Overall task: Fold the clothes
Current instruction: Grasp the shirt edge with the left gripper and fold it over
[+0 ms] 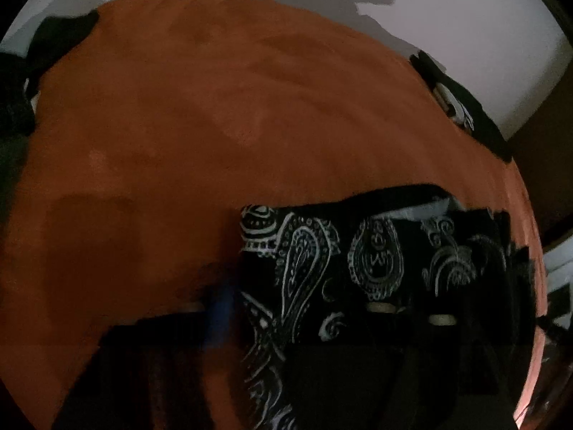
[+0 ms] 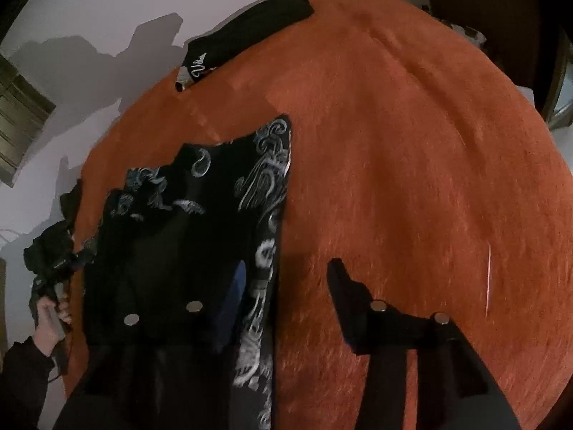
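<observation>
A black garment with a white paisley print (image 1: 304,251) (image 2: 200,215) lies on an orange cloth surface (image 1: 179,125) (image 2: 412,143). My left gripper (image 1: 286,297) straddles one end of it. Its blurred blue pad (image 1: 218,304) sits at the fabric's edge, its other finger is lost against the black cloth, and flat fabric fills the gap. My right gripper (image 2: 286,268) stands half open over the garment's other side. One finger lies over the fabric and the other over bare orange, with the hem running between them. In the right wrist view a hand (image 2: 50,319) holds the left gripper (image 2: 84,255).
A folded black garment with white lettering (image 2: 250,32) (image 1: 462,107) lies at the orange surface's far edge. Another dark garment (image 1: 46,46) sits at its left corner. A pale wall (image 1: 465,18) lies behind, with dark wooden furniture (image 2: 18,118) at the left.
</observation>
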The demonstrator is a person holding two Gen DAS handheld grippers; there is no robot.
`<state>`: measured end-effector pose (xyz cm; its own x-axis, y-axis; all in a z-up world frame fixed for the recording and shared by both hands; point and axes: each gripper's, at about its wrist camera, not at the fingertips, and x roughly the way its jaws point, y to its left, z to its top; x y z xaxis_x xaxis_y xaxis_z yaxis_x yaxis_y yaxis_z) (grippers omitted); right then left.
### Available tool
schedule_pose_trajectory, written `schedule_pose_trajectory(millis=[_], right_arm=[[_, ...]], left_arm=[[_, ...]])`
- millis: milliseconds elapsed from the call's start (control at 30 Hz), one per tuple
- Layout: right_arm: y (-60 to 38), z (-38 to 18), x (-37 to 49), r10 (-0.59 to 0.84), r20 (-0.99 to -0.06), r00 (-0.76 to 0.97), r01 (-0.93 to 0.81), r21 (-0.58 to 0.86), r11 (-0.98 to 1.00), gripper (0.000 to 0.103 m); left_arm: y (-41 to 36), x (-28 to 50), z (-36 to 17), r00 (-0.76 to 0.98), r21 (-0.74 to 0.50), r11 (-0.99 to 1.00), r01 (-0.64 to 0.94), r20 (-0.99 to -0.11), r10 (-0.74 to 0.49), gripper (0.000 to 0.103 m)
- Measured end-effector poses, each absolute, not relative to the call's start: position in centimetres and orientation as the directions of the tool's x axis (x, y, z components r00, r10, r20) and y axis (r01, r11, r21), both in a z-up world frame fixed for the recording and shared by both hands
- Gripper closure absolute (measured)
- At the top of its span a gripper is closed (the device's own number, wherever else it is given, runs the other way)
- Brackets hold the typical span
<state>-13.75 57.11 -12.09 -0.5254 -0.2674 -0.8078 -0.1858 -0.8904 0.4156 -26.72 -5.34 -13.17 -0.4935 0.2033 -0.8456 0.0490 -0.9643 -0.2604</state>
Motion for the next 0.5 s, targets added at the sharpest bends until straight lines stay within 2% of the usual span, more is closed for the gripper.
schedule_pose_trajectory(millis=[33, 200, 267, 500], right_arm=[[57.2, -12.1, -14.2, -0.258, -0.811, -0.526, -0.180, 0.403, -0.897, 0.057], [57.8, -12.1, -16.4, -0.299, -0.796, -0.527, -0.180, 0.448, -0.876, 0.057], [58.1, -12.0, -17.3, -0.305, -0.793, -0.528, -0.183, 0.456, -0.871, 0.057], [57.9, -12.4, -21.1, -0.287, -0.810, -0.511, -0.196, 0.435, -0.879, 0.057]], left_arm=[[-5.4, -26.5, -13.0, -0.514, -0.250, -0.967, 0.057, -0.837, 0.186, 0.099], [-5.9, -24.9, -10.1, -0.636, -0.144, -0.987, 0.067, -0.768, 0.069, 0.100], [-7.6, -24.9, -9.4, -0.643, -0.188, -0.979, 0.083, -0.760, 0.091, 0.100], [-8.6, -25.8, -10.3, -0.614, -0.192, -0.973, 0.126, -0.786, 0.075, 0.099]])
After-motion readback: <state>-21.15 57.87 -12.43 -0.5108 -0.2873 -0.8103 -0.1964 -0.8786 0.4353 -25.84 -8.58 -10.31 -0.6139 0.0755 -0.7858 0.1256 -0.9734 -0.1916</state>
